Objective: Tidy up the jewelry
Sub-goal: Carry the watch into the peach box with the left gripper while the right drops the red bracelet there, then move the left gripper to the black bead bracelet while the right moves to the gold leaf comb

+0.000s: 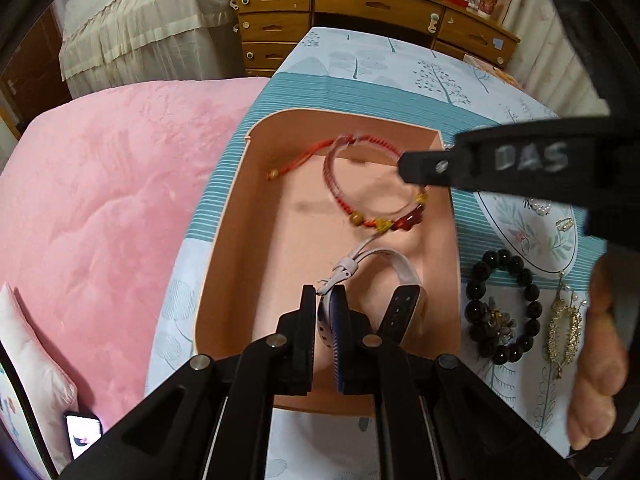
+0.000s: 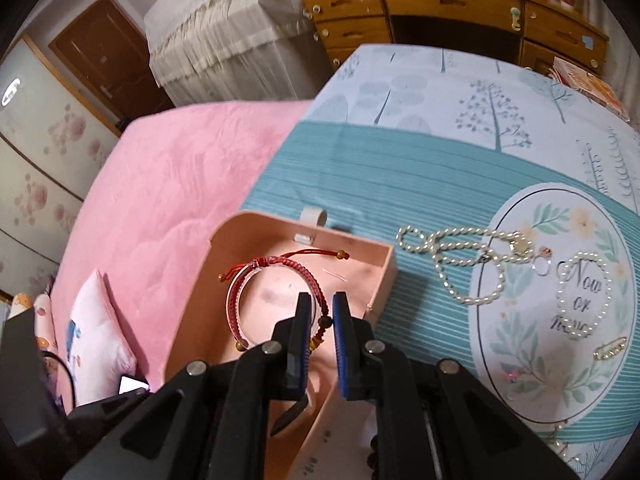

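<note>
Left wrist: my left gripper [image 1: 325, 300] is clamped on a white-strapped watch [image 1: 394, 276] over the smooth peach box [image 1: 224, 236], where a braided red bracelet [image 1: 372, 196] with amber beads lies. Glossy black beads [image 1: 502, 306] sit just beside the box.

Right wrist: my right gripper [image 2: 322, 312] hangs over the box [image 2: 384, 276] — fingers slightly parted around the bracelet [image 2: 272, 300], grip unclear. Pearl strands [image 2: 464, 264] curl on the printed cloth [image 2: 400, 168].

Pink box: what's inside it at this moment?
Inside the pink box: a red braided bracelet held by the right gripper, and a watch clamped in the left gripper. The near floor is hidden behind the grippers.
</note>
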A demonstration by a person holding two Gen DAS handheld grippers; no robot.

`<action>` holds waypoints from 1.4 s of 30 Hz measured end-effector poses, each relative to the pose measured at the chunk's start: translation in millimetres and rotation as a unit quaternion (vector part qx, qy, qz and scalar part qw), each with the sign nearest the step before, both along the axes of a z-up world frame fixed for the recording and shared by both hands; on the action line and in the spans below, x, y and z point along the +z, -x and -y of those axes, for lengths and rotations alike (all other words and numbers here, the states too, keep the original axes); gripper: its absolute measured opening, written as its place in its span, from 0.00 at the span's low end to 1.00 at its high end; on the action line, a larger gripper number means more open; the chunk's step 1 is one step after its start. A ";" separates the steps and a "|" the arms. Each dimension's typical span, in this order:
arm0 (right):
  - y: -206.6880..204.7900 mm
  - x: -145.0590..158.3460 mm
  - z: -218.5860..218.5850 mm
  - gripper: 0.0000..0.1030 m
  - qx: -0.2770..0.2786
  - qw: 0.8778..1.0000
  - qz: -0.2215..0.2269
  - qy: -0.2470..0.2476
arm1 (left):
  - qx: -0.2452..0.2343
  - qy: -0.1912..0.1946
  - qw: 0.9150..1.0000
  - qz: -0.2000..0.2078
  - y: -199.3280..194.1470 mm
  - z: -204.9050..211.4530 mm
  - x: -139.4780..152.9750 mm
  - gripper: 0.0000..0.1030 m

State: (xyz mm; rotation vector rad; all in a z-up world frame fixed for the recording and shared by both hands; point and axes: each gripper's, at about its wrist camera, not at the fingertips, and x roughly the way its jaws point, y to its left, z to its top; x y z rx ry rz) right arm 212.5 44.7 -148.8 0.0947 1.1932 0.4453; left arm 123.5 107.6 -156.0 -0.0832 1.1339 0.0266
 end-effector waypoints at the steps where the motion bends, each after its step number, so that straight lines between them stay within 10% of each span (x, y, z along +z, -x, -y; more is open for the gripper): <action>1: 1.3 -1.2 0.5 0.11 0.000 1.000 -0.001 0.000 | 0.001 -0.002 1.000 0.002 1.0 1.2 0.5 0.05; 3: 2.4 -2.5 -1.7 0.12 0.005 1.000 0.002 0.000 | 0.000 -0.005 1.000 0.009 2.6 2.4 1.1 0.13; 8: 11.5 0.2 0.4 0.18 0.006 1.000 0.011 0.000 | 0.007 -0.012 0.999 0.041 12.6 4.9 11.4 0.77; 18: 36.4 18.2 11.3 0.42 0.009 0.999 0.040 -0.024 | 0.002 0.010 0.999 0.046 25.8 4.1 20.6 0.78; 42: 103.1 73.6 84.9 0.42 -0.045 0.990 0.110 -0.072 | -0.002 0.057 0.994 0.092 63.2 -4.5 75.7 0.84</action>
